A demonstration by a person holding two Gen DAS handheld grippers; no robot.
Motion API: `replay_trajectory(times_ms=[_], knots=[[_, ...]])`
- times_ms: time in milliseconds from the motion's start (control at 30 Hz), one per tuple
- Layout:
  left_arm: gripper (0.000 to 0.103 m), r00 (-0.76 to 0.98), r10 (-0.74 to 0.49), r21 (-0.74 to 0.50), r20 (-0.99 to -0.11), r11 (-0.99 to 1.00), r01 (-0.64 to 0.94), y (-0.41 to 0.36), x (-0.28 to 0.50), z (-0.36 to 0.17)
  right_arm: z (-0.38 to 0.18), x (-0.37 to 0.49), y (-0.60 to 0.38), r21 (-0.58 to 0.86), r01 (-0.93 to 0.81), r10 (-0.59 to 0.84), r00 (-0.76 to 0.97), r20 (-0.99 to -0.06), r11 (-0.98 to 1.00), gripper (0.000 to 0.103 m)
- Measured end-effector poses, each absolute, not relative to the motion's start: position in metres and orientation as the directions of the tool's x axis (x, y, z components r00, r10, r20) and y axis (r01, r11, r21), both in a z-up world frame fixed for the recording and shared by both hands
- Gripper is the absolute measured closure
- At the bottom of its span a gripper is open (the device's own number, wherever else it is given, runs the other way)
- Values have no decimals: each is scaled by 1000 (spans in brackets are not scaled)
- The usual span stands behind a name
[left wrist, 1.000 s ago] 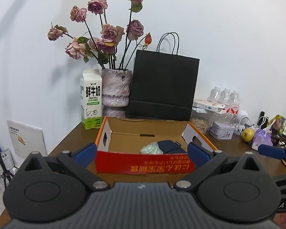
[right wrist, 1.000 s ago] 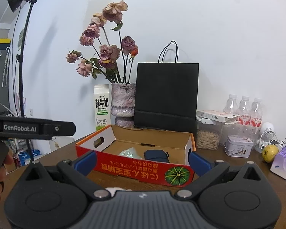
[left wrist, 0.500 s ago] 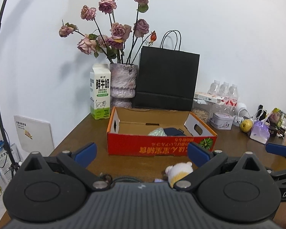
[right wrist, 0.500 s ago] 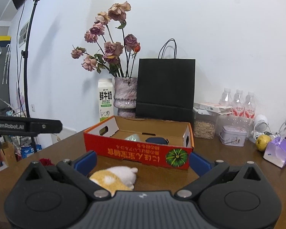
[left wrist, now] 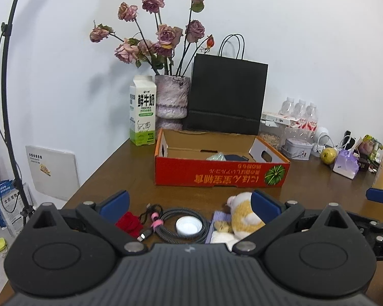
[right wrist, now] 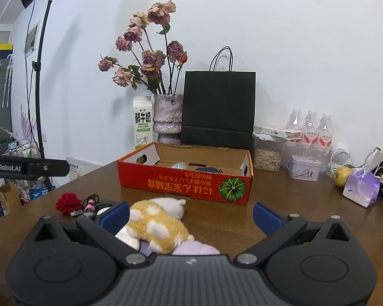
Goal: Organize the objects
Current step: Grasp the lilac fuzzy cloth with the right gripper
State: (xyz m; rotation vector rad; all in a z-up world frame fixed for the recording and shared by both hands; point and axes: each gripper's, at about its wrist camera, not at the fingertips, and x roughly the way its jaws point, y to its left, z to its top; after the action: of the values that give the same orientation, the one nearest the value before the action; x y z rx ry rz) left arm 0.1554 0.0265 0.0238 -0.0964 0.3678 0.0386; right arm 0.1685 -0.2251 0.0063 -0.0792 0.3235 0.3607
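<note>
Both grippers are now farther back from the red box [left wrist: 222, 176]; the plush toy [right wrist: 155, 225] and the coiled cable [left wrist: 176, 225] come into view at the tabletop's near edge.

Left tool [left wrist: 189, 202]: matt black body, ribbed grey centre panel with a small pale logo, two round hubs with raised discs, angular black link arms fixed by silver screws, blue pads on the fingers [left wrist: 115, 201]

Right tool [right wrist: 190, 215]: same build; black shell, ribbed centre, silver screws, blue finger pads. In its view the other tool's black side bar carries white lettering "GenRobot.AI"
</note>
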Motion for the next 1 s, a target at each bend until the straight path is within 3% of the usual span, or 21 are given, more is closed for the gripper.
replay_trajectory(times_ms=[667, 1000], knots=[[0, 914, 32, -98, -405, 992, -78, 36, 124, 6, -12, 138, -232, -26, -346, 312, 873, -376, 938, 0], [0, 892, 30, -84, -451, 994, -76, 37, 127, -8, -37, 151, -232, -43, -354, 294, 833, -469, 934, 0]])
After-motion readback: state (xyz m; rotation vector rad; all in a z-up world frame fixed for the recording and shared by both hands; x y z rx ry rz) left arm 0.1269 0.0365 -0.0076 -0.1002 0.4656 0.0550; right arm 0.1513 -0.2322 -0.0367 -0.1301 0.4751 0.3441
